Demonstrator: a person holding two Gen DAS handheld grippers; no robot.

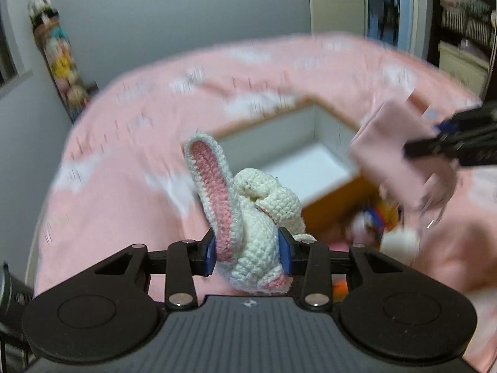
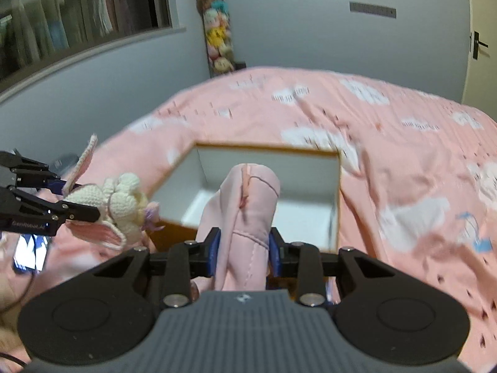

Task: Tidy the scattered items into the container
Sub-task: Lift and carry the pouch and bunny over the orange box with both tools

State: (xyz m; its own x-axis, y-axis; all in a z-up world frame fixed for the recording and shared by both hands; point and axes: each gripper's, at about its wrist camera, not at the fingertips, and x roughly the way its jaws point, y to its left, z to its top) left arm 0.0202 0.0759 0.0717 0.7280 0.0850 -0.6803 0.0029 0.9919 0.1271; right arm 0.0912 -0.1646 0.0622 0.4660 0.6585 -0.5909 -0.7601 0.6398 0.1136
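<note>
We have both items lifted but nothing in the box (image 2: 337,186) yet (its white floor looks bare). Our left gripper (image 1: 248,250) clamps the crocheted bunny (image 1: 257,217); our right gripper (image 2: 243,250) pinches the pink cloth (image 2: 248,205), box just ahead. A blurred small toy (image 1: 372,217), perhaps, remains beside it.

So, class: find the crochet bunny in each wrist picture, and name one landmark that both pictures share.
Left wrist view: the crochet bunny sits low in the centre, clamped in the left tongs.
Right wrist view: it is at the left edge, held out on those tongs.
Shared landmark: the open box with white walls on the pink bedspread.
</note>
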